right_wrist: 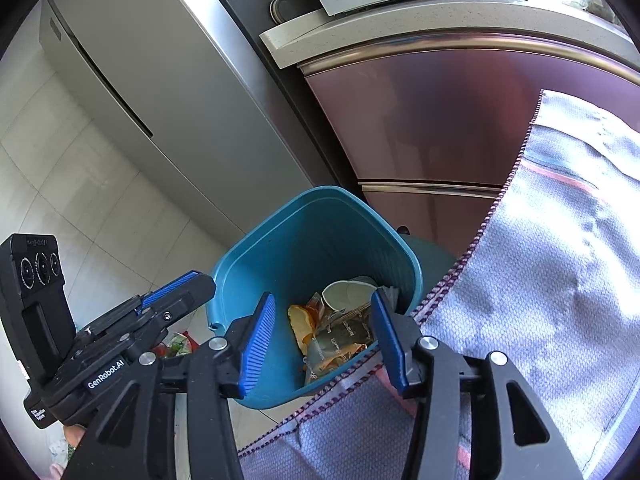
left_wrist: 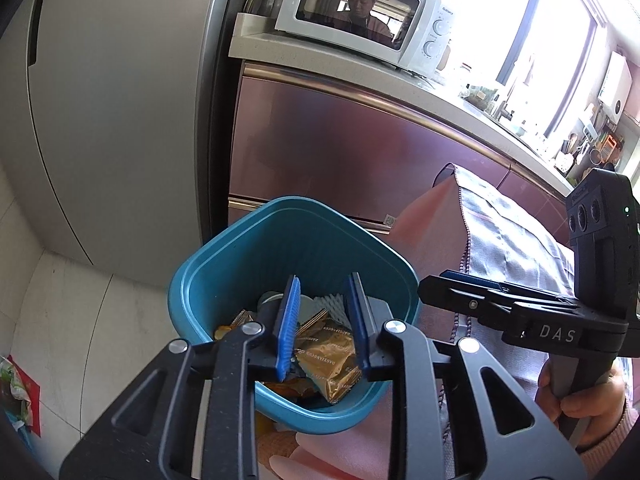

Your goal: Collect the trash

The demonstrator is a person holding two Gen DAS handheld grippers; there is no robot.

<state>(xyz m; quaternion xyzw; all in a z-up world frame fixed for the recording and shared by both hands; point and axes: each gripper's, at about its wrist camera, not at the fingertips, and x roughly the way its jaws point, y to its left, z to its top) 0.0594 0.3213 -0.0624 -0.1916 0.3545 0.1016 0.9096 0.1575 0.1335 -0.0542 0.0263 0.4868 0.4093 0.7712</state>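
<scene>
A teal trash bin (left_wrist: 224, 248) (right_wrist: 240, 248) stands on the floor by a cloth-covered table. It holds a gold snack wrapper (left_wrist: 328, 360), an orange wrapper (right_wrist: 300, 320) and a crushed white cup (right_wrist: 348, 292). My left gripper (left_wrist: 324, 280) hangs over the bin mouth, open by a narrow gap, with nothing between its blue pads. My right gripper (right_wrist: 322, 296) hovers over the bin too, open wider and empty. Each gripper shows from the side in the other's view: the right gripper (left_wrist: 440, 284) to the right of the bin, the left gripper (right_wrist: 188, 284) to its left.
A grey fridge (left_wrist: 100, 120) and a pink-fronted cabinet (left_wrist: 340, 140) with a microwave (left_wrist: 360, 12) on top stand behind the bin. A grey cloth (right_wrist: 540, 280) hangs at the bin's right. A red and green bag (left_wrist: 16, 392) lies on the tiled floor at left.
</scene>
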